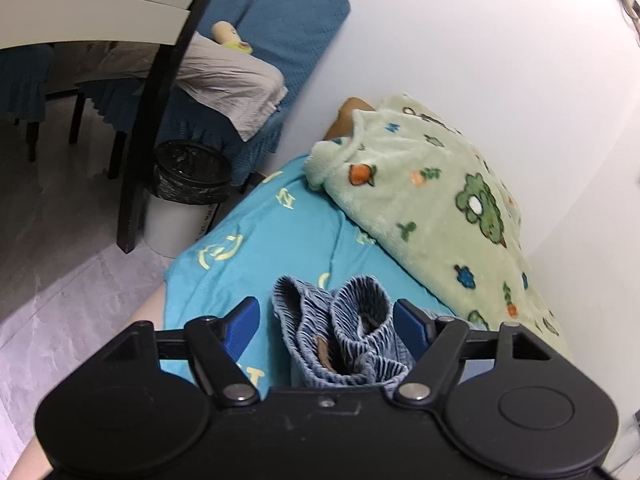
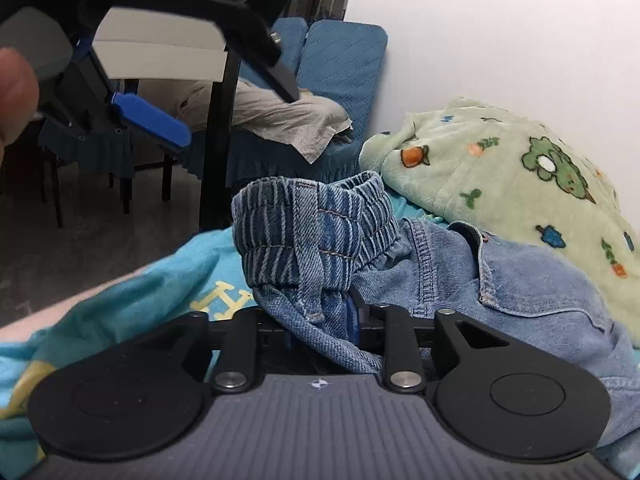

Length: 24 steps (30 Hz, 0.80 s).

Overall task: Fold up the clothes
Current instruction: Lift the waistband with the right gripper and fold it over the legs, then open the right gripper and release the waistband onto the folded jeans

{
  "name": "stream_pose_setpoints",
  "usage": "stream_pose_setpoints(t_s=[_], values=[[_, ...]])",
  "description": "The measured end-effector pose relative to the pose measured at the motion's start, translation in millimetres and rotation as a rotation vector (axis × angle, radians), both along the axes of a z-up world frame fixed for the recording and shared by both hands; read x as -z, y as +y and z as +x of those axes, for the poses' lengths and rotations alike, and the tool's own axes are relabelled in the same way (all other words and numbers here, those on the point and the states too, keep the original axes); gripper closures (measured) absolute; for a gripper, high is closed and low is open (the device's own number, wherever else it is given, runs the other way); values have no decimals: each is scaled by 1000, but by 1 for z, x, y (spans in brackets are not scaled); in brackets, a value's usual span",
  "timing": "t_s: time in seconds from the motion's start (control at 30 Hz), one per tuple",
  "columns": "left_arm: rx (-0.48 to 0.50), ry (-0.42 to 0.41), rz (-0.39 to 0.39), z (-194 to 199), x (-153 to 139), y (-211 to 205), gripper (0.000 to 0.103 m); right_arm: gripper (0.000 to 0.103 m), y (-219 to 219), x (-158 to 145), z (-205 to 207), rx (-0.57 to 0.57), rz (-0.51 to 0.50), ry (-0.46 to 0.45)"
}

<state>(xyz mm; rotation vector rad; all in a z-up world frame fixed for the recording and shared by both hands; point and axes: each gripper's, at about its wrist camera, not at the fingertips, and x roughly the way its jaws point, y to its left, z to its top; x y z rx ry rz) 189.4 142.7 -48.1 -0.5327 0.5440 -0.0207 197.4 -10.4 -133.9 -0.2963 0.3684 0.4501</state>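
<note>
Jeans [image 2: 316,236] | right gripper [image 2: 352,320] clamped on denim | left gripper [image 1: 324,320] wide, unclamped | sheet [image 1: 256,248] lettering unreadable

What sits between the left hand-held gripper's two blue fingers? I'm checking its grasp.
The denim garment's bunched elastic waistband rises between the left hand-held gripper's open fingers, shown in the left wrist view.

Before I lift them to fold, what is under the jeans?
The jeans lie on a turquoise sheet with yellow print, beside a green fleece blanket. Anything directly beneath the denim is covered.
</note>
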Motion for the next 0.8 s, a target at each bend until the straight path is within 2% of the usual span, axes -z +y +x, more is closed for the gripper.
stream_pose_setpoints(t_s=[0.1,0.17,0.2,0.23,0.27,0.37,0.5,0.63,0.73,0.8], values=[[14,11,-16,-2,5,-3,31,68,1,1,-8,-17,-59,3],[18,13,-32,-2,7,-3,31,58,2,3,-16,-40,-114,7],[17,12,-32,-4,6,-4,31,28,3,4,-21,-58,-141,9],[14,11,-30,-5,6,-5,30,12,4,6,-26,-77,-153,8],[10,9,-26,-7,5,-7,30,9,6,7,-30,-98,-157,6],[3,13,-19,-10,3,-10,30,7,15,10,-49,-152,-206,-66],[17,35,-52,-20,10,-14,30,7,-2,-2,-67,-195,-245,-129],[43,58,-94,-29,21,-20,30,7,-54,-22,-65,-114,-229,-119],[42,66,-79,-30,26,-29,30,7,-113,-46,-49,36,-37,-24],[44,70,-90,-30,32,-33,30,7,-160,-52,-38,167,192,64]])
